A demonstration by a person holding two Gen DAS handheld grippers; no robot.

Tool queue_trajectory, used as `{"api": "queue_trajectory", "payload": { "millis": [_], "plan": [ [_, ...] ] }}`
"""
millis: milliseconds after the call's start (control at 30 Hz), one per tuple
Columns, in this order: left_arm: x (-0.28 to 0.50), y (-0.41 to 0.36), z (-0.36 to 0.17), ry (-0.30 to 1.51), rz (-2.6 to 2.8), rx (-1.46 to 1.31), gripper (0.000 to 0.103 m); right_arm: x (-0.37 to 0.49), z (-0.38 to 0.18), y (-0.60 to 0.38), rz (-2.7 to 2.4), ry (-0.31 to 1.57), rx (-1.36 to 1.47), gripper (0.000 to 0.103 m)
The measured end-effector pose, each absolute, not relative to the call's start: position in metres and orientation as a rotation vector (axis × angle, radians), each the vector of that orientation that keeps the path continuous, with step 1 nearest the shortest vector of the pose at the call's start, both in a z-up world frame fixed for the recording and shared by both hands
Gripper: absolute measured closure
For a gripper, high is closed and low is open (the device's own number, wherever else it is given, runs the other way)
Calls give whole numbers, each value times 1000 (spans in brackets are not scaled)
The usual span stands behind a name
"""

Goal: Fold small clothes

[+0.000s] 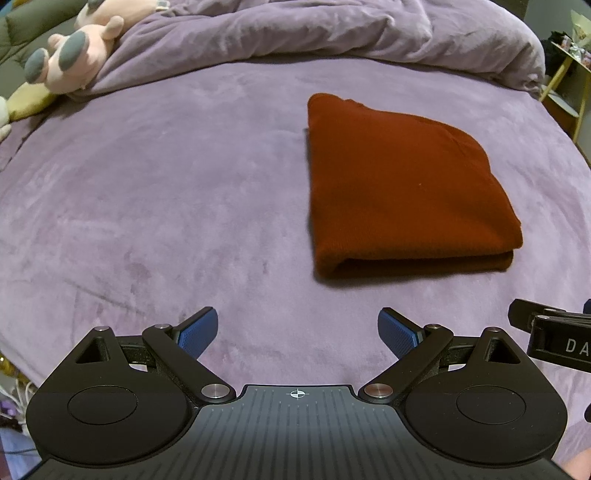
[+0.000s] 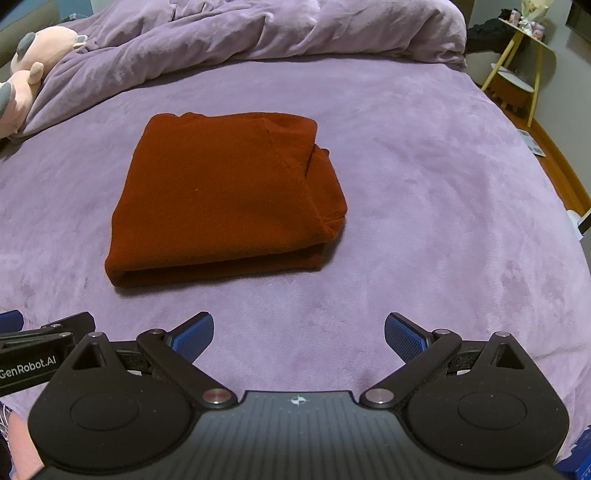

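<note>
— Red cloth! Do you see the folded red top (image 2: 225,199) on the purple bed (image 2: 424,184)?

— Yes. It lies flat in a neat square, with its folded edge facing us.

— Can you read any words?

— On the side of the left hand-held gripper (image 1: 297,338), as the right camera sees it, it says "GenRobot.AI". In the left camera, the other tool's side shows "DA", and the rest is cut off.

— Where is the red top from the tools?

— It is out in front of both, not touching them. From the left hand-held gripper it sits ahead and to the right. From the right hand-held gripper (image 2: 299,338) it sits ahead and a bit to the left.

— Are the tools holding anything?

— No. Both have their blue fingers (image 1: 197,334) spread wide, with only purple bed between them.

— How are they held?

— Side by side, low over the near part of the bed, pointing forward.

— What else is there?

— A pink plush toy (image 1: 74,55) sits far left by the bunched purple blanket (image 2: 258,29). A yellow stand (image 2: 517,66) is far right.
</note>
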State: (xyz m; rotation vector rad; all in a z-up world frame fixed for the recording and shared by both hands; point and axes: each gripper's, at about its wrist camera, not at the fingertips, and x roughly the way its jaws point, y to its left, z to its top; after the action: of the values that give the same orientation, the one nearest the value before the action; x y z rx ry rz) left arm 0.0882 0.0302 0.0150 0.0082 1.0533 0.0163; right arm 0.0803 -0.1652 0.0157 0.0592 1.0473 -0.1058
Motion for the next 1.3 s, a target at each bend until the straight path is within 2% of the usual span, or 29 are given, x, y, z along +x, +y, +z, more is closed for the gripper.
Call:
{"api": "queue_trajectory", "payload": {
  "millis": [1300],
  "plan": [
    [86, 28, 11, 1061, -1, 5, 6, 78, 16, -163, -105, 1047, 62, 4]
  ]
}}
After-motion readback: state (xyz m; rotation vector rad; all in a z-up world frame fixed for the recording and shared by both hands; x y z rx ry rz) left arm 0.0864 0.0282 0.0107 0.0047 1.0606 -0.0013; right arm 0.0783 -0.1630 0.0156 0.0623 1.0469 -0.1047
